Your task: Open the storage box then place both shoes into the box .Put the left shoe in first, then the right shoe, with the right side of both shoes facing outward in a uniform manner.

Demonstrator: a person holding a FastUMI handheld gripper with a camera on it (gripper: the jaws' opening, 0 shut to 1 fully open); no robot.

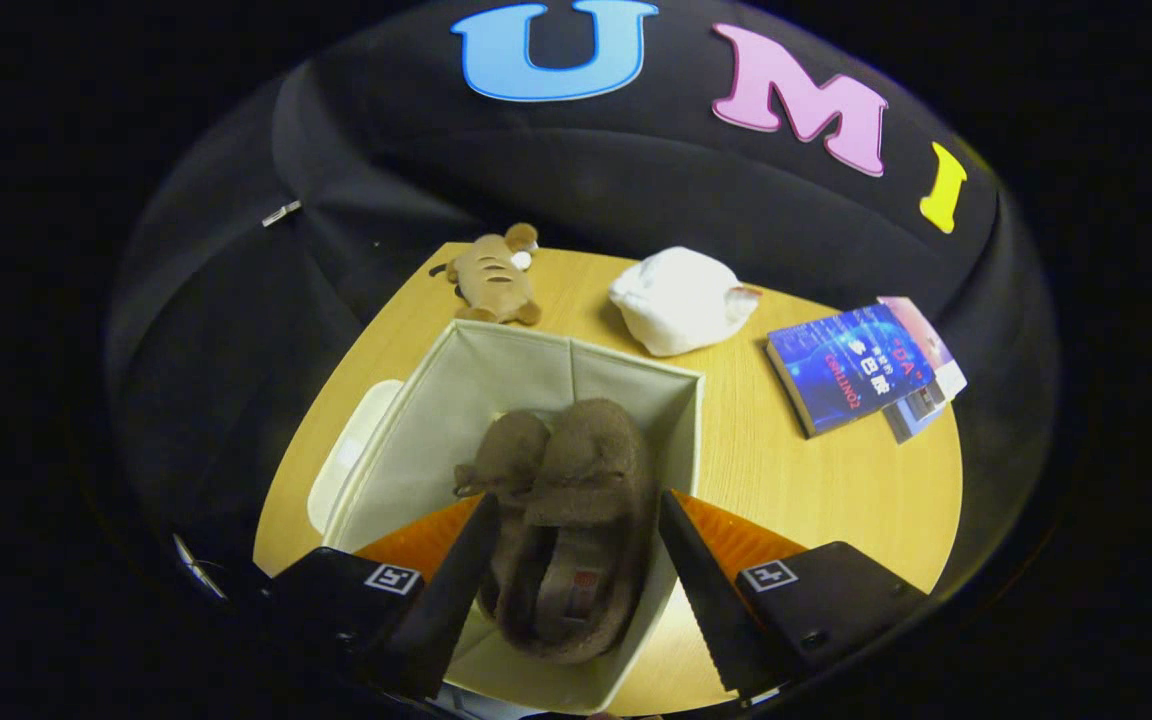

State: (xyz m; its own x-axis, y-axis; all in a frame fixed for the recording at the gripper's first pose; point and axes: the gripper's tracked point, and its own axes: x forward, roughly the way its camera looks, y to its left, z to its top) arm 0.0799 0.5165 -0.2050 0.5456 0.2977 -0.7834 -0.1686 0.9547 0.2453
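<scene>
Now both shoes (561, 520) sit in the storage box (496, 385), lower centre of frame; my gripper (571, 585) is spread wide around them, seemingly not touching. Placement looks done; next I retract.

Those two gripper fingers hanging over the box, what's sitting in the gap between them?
In the gripper view, the brown shoes lie between the open gripper fingers, side by side inside the beige storage box. Neither finger clearly presses on them.

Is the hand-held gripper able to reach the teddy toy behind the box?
Probably yes: the hand-held gripper is open over the slippers, and the plush mouse lies uncovered beyond the storage box.
</scene>
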